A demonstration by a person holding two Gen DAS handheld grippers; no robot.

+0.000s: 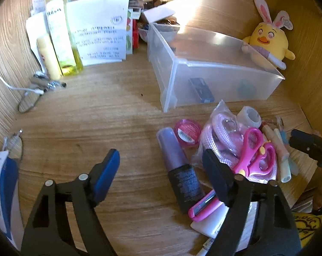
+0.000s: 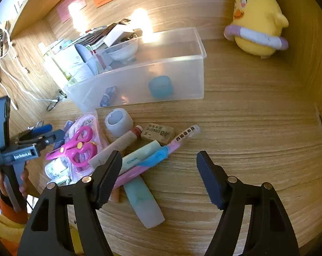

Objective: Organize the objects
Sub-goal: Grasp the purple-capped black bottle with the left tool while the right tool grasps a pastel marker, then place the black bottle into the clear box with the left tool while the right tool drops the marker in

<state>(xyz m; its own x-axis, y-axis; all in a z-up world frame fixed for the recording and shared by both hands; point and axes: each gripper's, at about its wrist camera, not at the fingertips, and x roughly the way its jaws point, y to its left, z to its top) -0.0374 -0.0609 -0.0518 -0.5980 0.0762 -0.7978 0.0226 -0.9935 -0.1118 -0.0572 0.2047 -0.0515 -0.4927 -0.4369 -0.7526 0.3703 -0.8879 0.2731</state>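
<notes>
At far L of desk, left gripper [image 1: 161,170] hangs low over bare wood, jaws spread wide, nothing between them. Its R finger sits just beside the dark purple bottle [image 1: 180,166], which lies flat w/ long axis running front-to-back, cap end toward the camera. Next R: pink round tin [image 1: 187,131], then bagged rope w/ pink scissors [image 1: 253,153] on top. Pile centre, via right wrist view: tape roll [image 2: 119,122], eraser [image 2: 157,132], mint tube [image 2: 144,194], pink pen [image 2: 161,149] lying diagonal, tip up-R. Right gripper [image 2: 158,177] spread wide too, empty; L finger overlaps the pens, R finger over bare wood. Clear bin [image 2: 200,40] stands behind pile, near both; holds a blue round thing and small blue pack. Yellow chick plush [image 2: 257,21] far R, well apart.

Judgement: right gripper nearer pens/tube; mint tube axis roughly along the fingers, so wrist prob needs a turn to pinch across it.
</notes>
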